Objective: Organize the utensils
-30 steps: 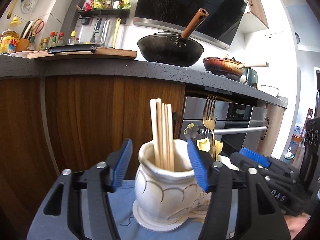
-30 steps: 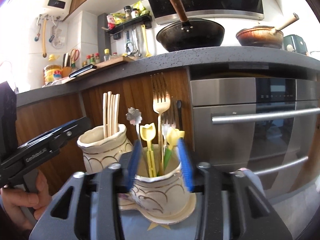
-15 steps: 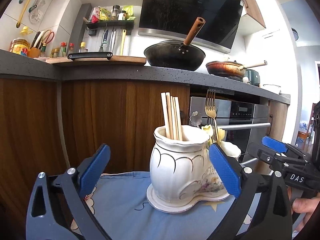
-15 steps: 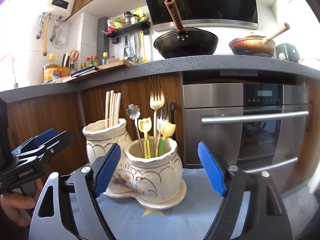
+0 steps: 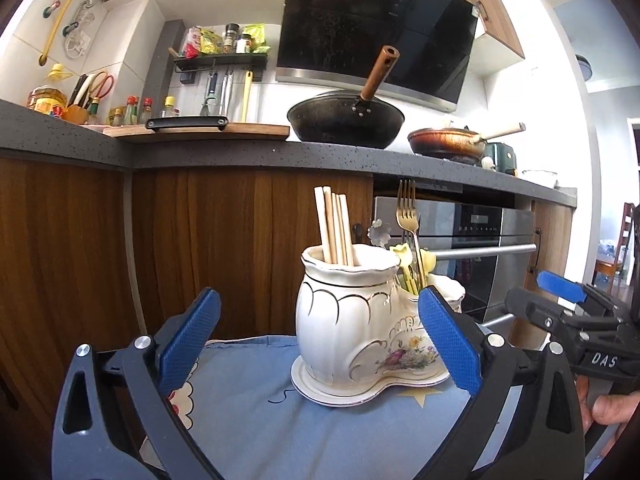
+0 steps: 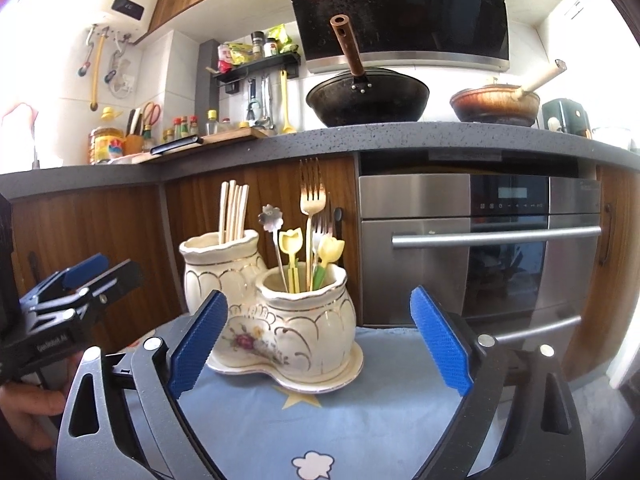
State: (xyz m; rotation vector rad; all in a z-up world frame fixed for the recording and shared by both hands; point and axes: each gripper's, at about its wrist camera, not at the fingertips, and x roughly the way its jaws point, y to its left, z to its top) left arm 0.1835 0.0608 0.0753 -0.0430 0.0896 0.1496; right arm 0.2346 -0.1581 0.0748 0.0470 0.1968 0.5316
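Observation:
A white twin-pot ceramic utensil holder point(image 5: 352, 328) stands on a blue cloth point(image 5: 280, 420). Its taller pot holds several wooden chopsticks point(image 5: 334, 226). Its lower pot point(image 6: 308, 320) holds a gold fork point(image 6: 313, 200), a flower-topped spoon point(image 6: 271, 216) and yellow tulip-topped picks point(image 6: 290, 242). My left gripper point(image 5: 320, 344) is open and empty, pulled back in front of the holder. My right gripper point(image 6: 318, 340) is open and empty, also back from the holder. Each gripper shows in the other's view, the right point(image 5: 560, 292) and the left point(image 6: 86, 270).
Wooden cabinet fronts point(image 5: 224, 240) and a steel oven point(image 6: 480, 248) stand close behind the cloth-covered surface. A dark worktop point(image 6: 360, 140) above carries a black wok point(image 6: 368, 98), a brown pan point(image 6: 494, 106) and a cutting board point(image 5: 200, 130).
Both grippers opened wide and drew back from the holder's two pots. The holder and its utensils stayed in place.

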